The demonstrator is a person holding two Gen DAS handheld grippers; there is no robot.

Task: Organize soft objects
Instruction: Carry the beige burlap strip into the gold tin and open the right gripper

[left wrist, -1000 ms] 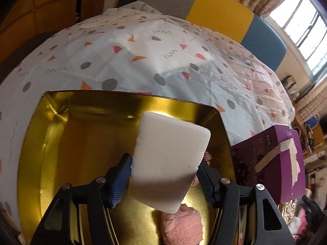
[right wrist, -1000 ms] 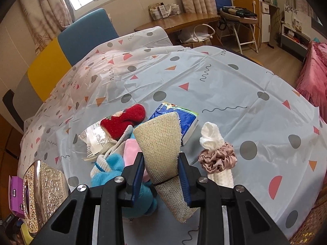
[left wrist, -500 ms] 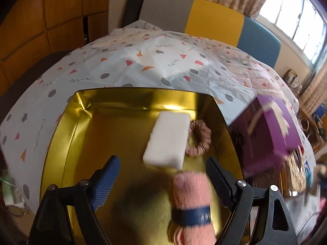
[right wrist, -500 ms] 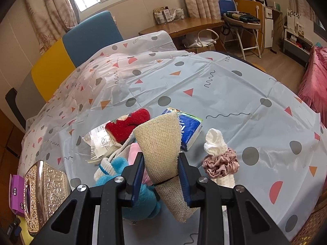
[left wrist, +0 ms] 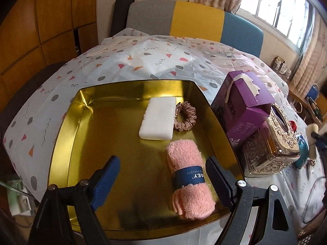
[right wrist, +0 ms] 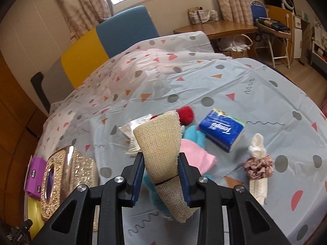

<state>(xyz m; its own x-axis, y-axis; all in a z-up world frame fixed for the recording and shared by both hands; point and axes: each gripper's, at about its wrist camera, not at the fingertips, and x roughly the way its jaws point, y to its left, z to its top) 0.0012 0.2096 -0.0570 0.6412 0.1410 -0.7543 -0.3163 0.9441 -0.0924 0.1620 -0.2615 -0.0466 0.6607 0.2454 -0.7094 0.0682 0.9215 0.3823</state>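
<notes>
Patterned plastic sheeting covers the desk. Nearest, the right claw is clamped on a rolled tan burlap strip; the left claw gapes, nothing between its jaws, over the gold tin tray holding a white foam block. Next, the burlap likely needs carrying there.

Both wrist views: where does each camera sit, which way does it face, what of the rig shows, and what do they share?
Left wrist: on the left gripper, angled down into the gold tin holding sponge, scrunchie and towel; open fingers show.
Right wrist: on the right gripper, looking down over the table; fingers clamp a burlap roll.
Shared: purple box, ornate box, tablecloth.
</notes>
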